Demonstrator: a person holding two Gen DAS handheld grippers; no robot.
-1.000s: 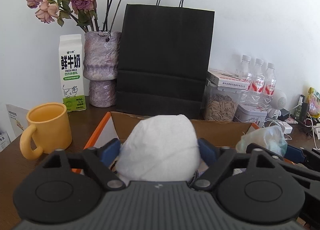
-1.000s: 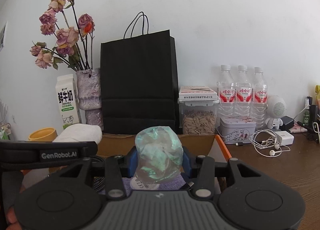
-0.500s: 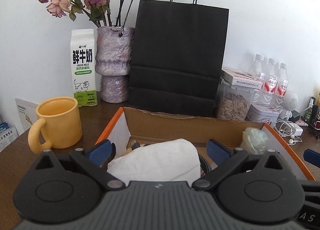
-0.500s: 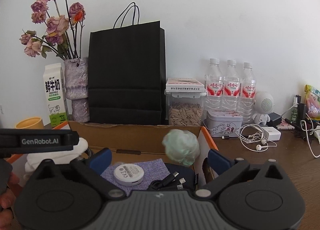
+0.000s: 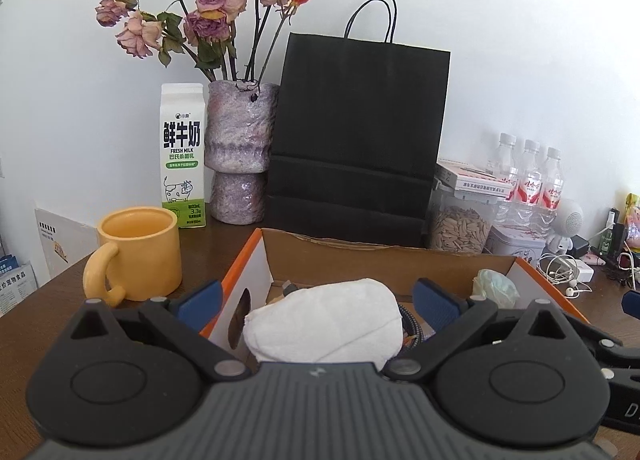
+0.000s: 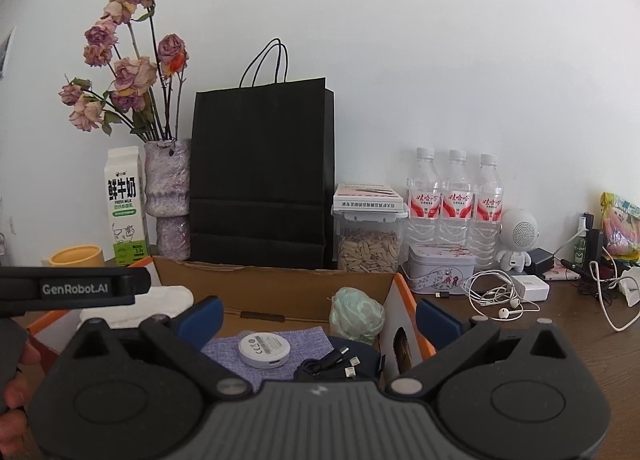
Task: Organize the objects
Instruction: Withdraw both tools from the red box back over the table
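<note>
An open cardboard box (image 5: 344, 256) with orange edges sits on the wooden desk; it also shows in the right wrist view (image 6: 276, 284). A folded white cloth (image 5: 324, 328) lies in its left part, also seen in the right wrist view (image 6: 160, 302). A crumpled pale green bag (image 5: 494, 288) rests in the right corner (image 6: 356, 314). My left gripper (image 5: 318, 302) is open above the cloth. My right gripper (image 6: 318, 318) is open above the box, empty. A white round device (image 6: 264, 348), a purple cloth (image 6: 296, 340) and black cables (image 6: 336, 364) lie inside.
Behind the box stand a black paper bag (image 5: 356, 140), a vase of dried roses (image 5: 240, 156), a milk carton (image 5: 182, 156) and a yellow mug (image 5: 136, 252). To the right are a seed jar (image 6: 368, 240), water bottles (image 6: 456, 200), a tin (image 6: 440, 268) and earphones (image 6: 496, 296).
Both grippers opened and let go: the white cloth dropped into the box's left part, the green bag into its right corner. Both grippers then drew back and up.
</note>
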